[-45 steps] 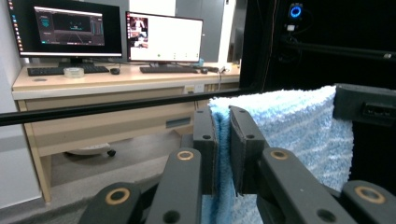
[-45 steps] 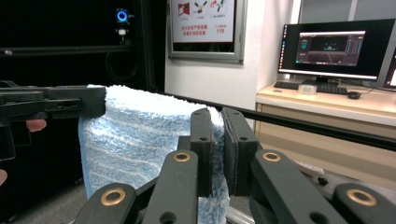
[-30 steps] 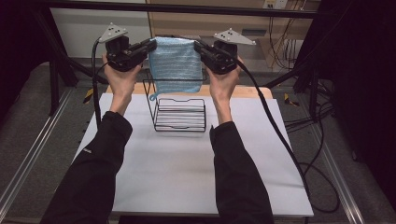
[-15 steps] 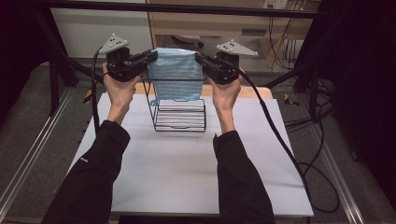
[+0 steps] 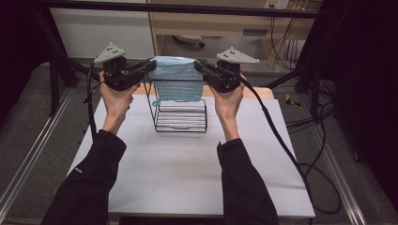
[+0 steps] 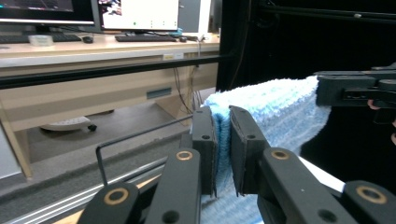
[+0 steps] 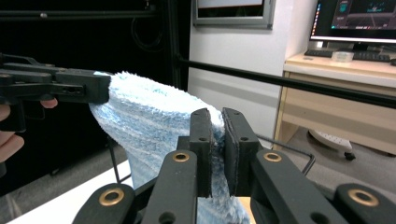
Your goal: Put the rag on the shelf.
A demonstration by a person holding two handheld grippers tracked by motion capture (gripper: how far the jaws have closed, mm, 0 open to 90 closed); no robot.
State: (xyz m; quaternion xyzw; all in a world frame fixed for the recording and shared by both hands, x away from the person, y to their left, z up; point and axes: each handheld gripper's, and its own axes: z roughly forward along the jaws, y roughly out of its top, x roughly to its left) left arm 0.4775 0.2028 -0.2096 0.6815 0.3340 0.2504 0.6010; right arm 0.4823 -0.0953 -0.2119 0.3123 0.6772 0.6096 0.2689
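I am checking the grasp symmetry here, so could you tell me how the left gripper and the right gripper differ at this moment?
The left gripper holds the left top corner of the blue towel; the right gripper holds the right top corner. The left gripper's grey plate tilts up more steeply than the right gripper's. Both are shut on the towel, facing each other, stretching it above the wire rack.

both claws (image 5: 151, 67) (image 5: 199, 66) clamped, raised
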